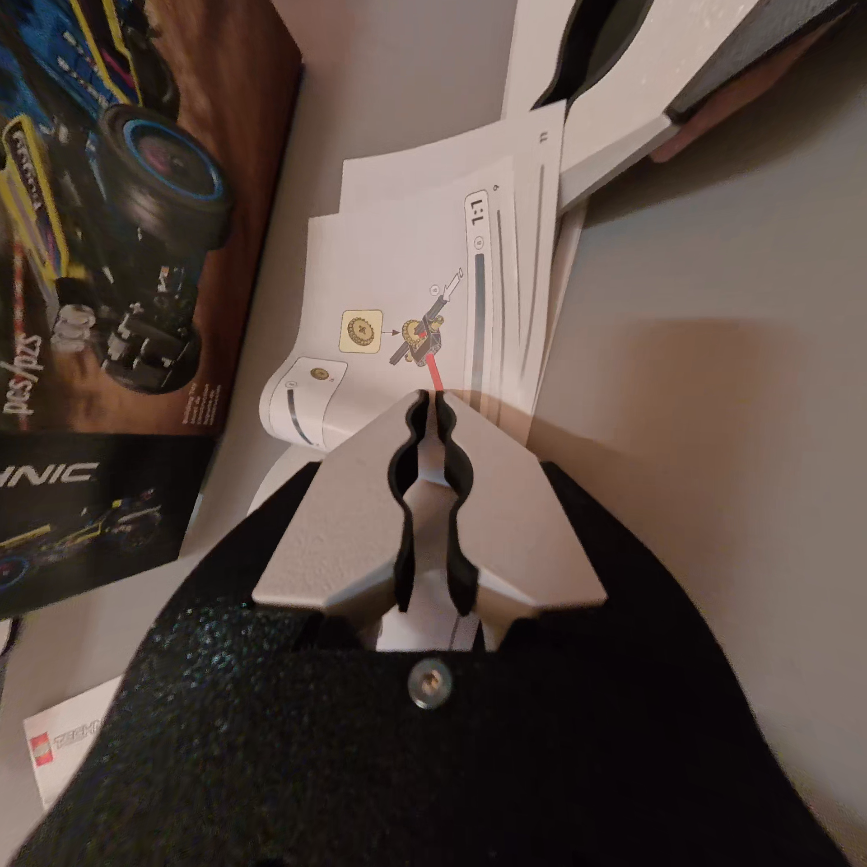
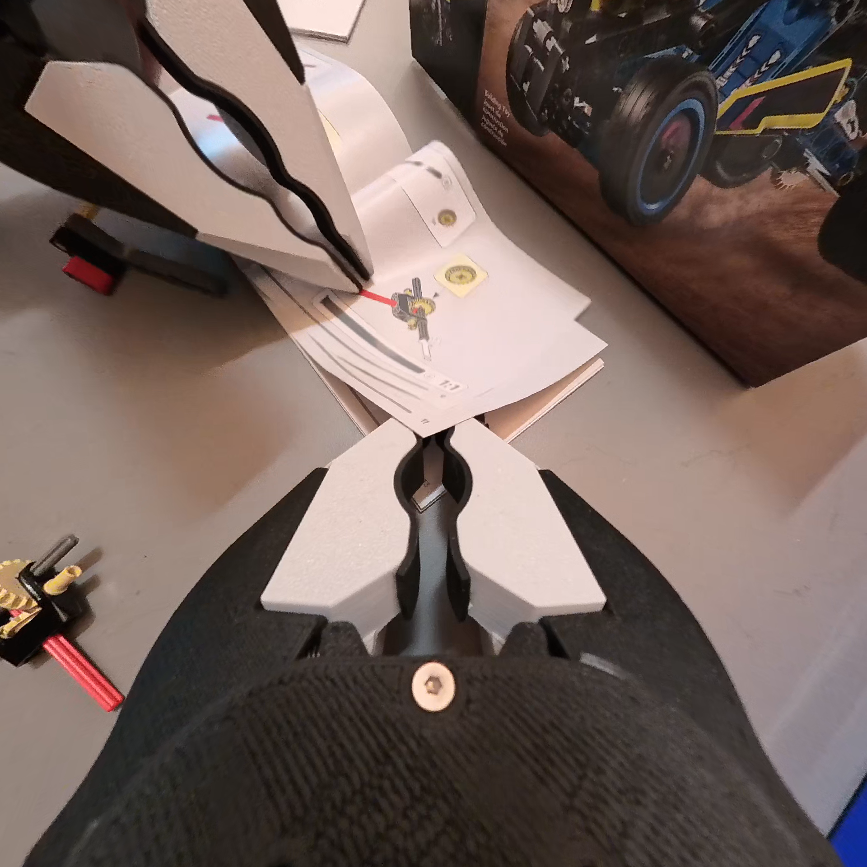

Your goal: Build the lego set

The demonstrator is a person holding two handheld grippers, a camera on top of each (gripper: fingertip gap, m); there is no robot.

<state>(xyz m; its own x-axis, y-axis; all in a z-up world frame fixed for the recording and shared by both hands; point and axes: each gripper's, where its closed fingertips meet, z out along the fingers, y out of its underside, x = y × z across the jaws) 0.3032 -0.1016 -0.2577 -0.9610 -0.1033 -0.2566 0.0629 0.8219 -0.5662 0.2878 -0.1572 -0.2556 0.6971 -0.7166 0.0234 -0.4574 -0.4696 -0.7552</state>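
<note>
The open instruction booklet (image 1: 413, 262) lies on the grey table, its top page curling up; it also shows in the right wrist view (image 2: 469, 338). My left gripper (image 1: 432, 395) is shut, with its tips pressing down on the page next to the printed red axle. It also shows in the right wrist view (image 2: 362, 281). My right gripper (image 2: 434, 435) is shut on the near corner of the top page, and paper shows between its pads. A small assembly (image 2: 33, 605) of a black frame, tan gears, and red and grey axles lies apart at the left.
The set's box (image 2: 680, 164) stands along the table's far side and also shows in the left wrist view (image 1: 117, 211). A black booklet (image 1: 84, 516) and a white sheet (image 1: 61, 746) lie next to it. A black and red part (image 2: 91, 267) sits behind the left gripper. The tips of one gripper are about 7 cm away from the tips of the other.
</note>
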